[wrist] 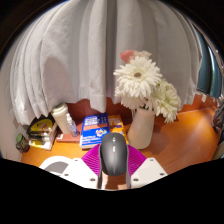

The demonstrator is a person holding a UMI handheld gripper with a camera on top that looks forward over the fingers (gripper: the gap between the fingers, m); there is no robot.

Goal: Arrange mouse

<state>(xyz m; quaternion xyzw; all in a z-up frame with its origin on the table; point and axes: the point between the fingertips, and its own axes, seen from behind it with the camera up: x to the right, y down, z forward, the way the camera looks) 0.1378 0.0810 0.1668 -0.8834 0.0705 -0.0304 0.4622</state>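
Observation:
A dark grey computer mouse (114,153) sits between my two fingers, lifted above the orange-brown table (185,145). Both magenta pads (93,160) press against its sides, so my gripper (113,168) is shut on it. The mouse points away from me, toward the vase. Its rear underside is hidden behind the fingers.
A white vase (141,128) with white daisies (140,80) stands just beyond the fingers to the right. A blue-and-white packet (94,128) lies ahead to the left, next to a white bottle (64,121) and a small yellow-labelled jar (41,130). White curtains (75,55) hang behind.

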